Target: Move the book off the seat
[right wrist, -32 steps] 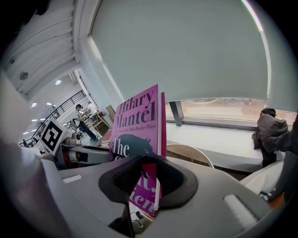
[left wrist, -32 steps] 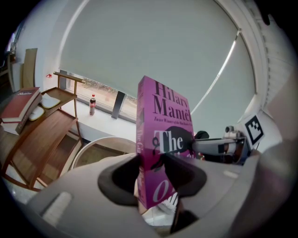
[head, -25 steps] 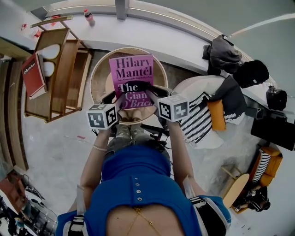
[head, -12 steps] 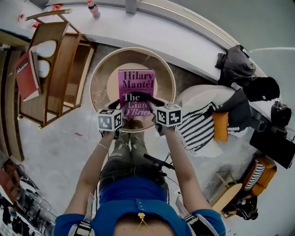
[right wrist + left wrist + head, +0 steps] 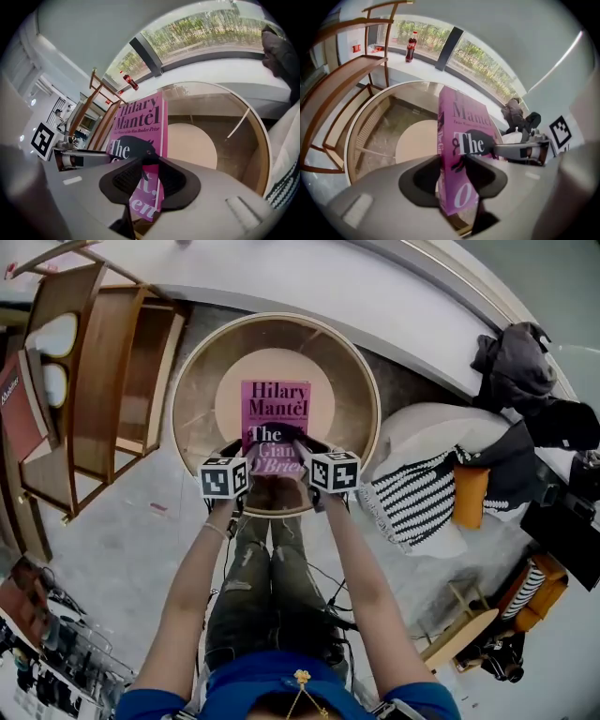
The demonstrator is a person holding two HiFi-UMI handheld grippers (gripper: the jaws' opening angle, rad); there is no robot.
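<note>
Magenta book (image 5: 274, 423): one, cover facing up, held over the cream cushion (image 5: 228, 399) at the middle of the round seat (image 5: 281, 318); contact with the cushion cannot be told.
Change: a second ago the book stood high above the round seat; both hands have since brought it down into the bowl.
Meaning: judged a lowering toward the seat, not a removal; the book is not yet off it.
Tongs: left gripper (image 5: 453, 177) is clamped on the book's near-left corner; right gripper (image 5: 151, 178) is clamped on its near-right corner.
Count: one magenta book, two grippers, one round seat, one cushion; left of the seat, one wooden rack (image 5: 98, 381) bearing one red book (image 5: 9, 395); beyond the seat, one bottle (image 5: 411, 44).
</note>
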